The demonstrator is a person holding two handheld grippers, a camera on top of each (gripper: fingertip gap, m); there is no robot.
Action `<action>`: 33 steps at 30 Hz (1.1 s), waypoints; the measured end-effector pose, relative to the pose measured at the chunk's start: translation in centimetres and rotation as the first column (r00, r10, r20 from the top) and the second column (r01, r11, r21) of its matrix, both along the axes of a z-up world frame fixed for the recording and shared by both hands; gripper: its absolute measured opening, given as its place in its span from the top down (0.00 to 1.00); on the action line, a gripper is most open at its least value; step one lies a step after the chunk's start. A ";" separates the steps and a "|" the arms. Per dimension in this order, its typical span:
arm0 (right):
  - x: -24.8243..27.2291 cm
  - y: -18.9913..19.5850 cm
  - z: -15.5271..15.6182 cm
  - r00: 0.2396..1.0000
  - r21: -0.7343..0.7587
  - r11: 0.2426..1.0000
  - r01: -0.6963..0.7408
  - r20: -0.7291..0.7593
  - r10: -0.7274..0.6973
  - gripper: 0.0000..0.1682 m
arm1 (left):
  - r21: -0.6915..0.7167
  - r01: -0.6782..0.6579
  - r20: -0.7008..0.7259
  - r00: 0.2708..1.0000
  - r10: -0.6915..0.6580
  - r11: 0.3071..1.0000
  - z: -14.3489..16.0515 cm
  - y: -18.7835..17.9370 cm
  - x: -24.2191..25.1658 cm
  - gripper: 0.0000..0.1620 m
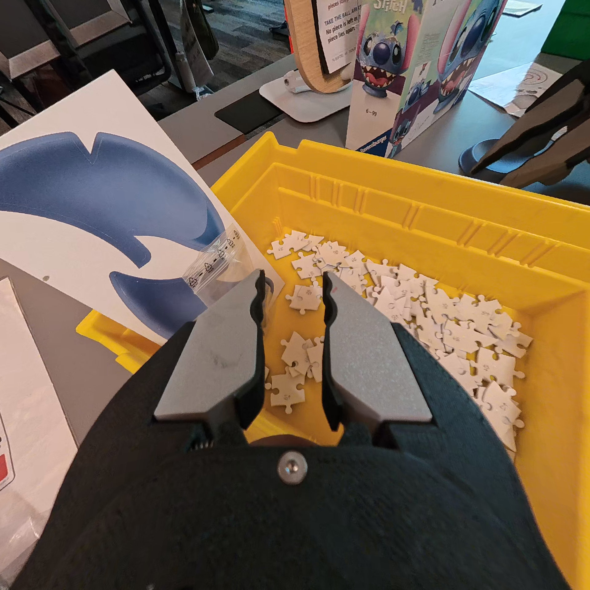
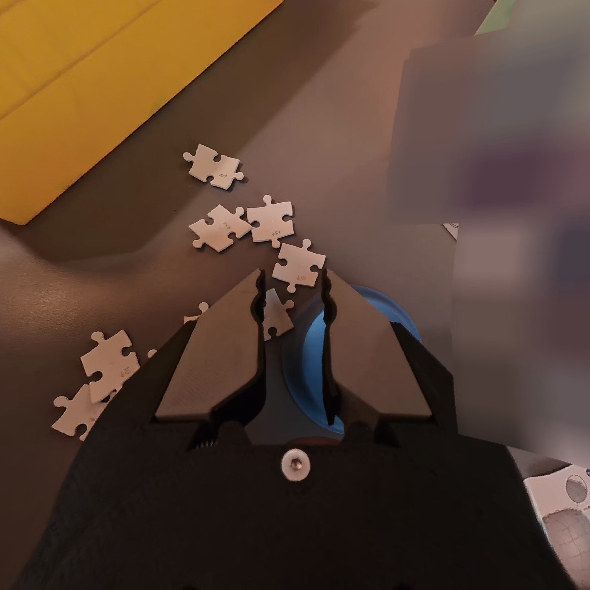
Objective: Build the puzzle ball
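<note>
In the left wrist view, my left gripper (image 1: pixel 293 274) is open and empty above a yellow bin (image 1: pixel 415 204). Many white puzzle pieces (image 1: pixel 447 322) lie face down in the bin; one single piece (image 1: pixel 303 298) lies just beyond the fingertips. In the right wrist view, my right gripper (image 2: pixel 293 273) is open and empty above the grey table. Several white pieces lie loose there, the nearest one (image 2: pixel 299 265) just ahead of the tips, another (image 2: pixel 276 314) between the jaws. A blue round stand (image 2: pixel 311 360) sits under the right finger.
A white card with blue shapes (image 1: pixel 95 204) and a clear plastic bag (image 1: pixel 217 268) lean on the bin's left rim. The puzzle box (image 1: pixel 412 73) stands behind the bin. The right gripper (image 1: pixel 542 134) shows far right. The bin's side (image 2: pixel 79 95) and a paper sheet (image 2: pixel 558 517) flank the right gripper. The tips of one gripper are about 30 centimeters away from the tips of the other.
</note>
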State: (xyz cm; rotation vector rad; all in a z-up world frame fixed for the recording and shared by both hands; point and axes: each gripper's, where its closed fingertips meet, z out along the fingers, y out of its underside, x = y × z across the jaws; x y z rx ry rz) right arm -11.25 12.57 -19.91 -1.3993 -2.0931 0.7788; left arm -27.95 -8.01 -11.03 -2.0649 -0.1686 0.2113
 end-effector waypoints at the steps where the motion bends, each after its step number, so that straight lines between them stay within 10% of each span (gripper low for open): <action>1: 0.0 -0.1 0.1 1.000 -0.001 1.000 -0.002 -0.005 0.002 0.81 | 0.000 0.000 -0.001 1.000 0.000 1.000 0.0 0.0 0.0 0.80; 33: -0.8 0.1 -0.7 0.999 0.004 0.999 0.049 -0.011 -0.049 0.75 | -0.002 -0.001 -0.004 1.000 0.001 1.000 0.0 0.0 0.0 0.79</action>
